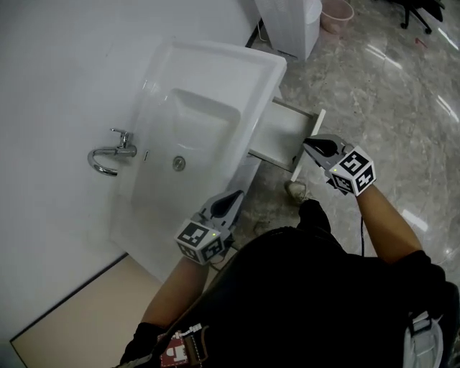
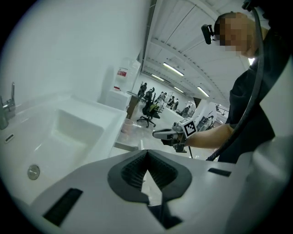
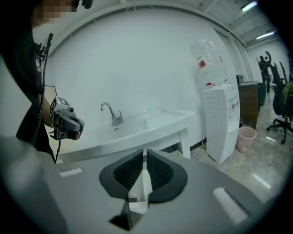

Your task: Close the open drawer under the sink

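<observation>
Dark top (image 1: 323,287) fills the bottom of the head view, and out of it come two forearms (image 1: 384,215), each carrying one tool. Count it up: two tools, one white sink (image 1: 208,79), one tap (image 1: 111,152), one drawer (image 1: 277,128), plus one water dispenser (image 1: 291,21) and one pink bin (image 1: 336,14) at the far end of the floor (image 1: 388,93).

Now the left tool (image 1: 234,198): it hangs low by the sink's front edge, pointing roughly along it and angled downward, jaws clenched tip to tip on nothing. Over to the right tool (image 1: 309,144): reached out at arm's length and also tilted down, with jaws clenched and empty (its own view shows just the pads meeting). Its tip sits just beside the drawer's front panel (image 1: 317,119); touching or not, I cannot tell.

And the drawer itself is white and plain, pulled out from under the sink's front edge. It is open, its pale inside showing and its front panel standing clear of the rim.
</observation>
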`<state>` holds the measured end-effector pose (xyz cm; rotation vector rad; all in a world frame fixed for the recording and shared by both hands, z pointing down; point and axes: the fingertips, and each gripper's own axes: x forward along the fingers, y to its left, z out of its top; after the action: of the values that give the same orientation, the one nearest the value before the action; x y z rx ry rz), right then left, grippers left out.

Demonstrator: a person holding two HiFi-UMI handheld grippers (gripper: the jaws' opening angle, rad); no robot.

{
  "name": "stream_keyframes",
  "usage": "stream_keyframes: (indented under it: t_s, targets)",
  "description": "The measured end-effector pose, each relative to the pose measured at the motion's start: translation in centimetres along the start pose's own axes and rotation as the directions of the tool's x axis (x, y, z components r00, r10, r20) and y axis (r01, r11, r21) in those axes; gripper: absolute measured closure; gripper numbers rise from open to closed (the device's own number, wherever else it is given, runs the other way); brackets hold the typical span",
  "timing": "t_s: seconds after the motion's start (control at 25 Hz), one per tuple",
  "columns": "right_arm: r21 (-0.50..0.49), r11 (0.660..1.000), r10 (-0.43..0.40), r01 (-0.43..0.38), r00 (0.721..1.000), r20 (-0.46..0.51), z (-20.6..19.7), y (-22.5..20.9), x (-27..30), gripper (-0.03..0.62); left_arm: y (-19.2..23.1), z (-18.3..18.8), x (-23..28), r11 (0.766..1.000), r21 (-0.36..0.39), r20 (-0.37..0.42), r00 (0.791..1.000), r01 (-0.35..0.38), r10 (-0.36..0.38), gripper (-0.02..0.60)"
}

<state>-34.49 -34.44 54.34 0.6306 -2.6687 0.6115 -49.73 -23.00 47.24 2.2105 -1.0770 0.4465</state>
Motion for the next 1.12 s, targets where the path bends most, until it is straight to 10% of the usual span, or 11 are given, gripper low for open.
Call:
stream_keyframes:
  t_s: [1.12]
  targets:
    - [-0.167,0.986,-0.069,0.025,0.963,-0.261,-22.3,-8.6,5.0,0.491,-0.9,-9.6,20.4,0.985,-0.019,-0.217,0.961,0.171,-0.171,0.583]
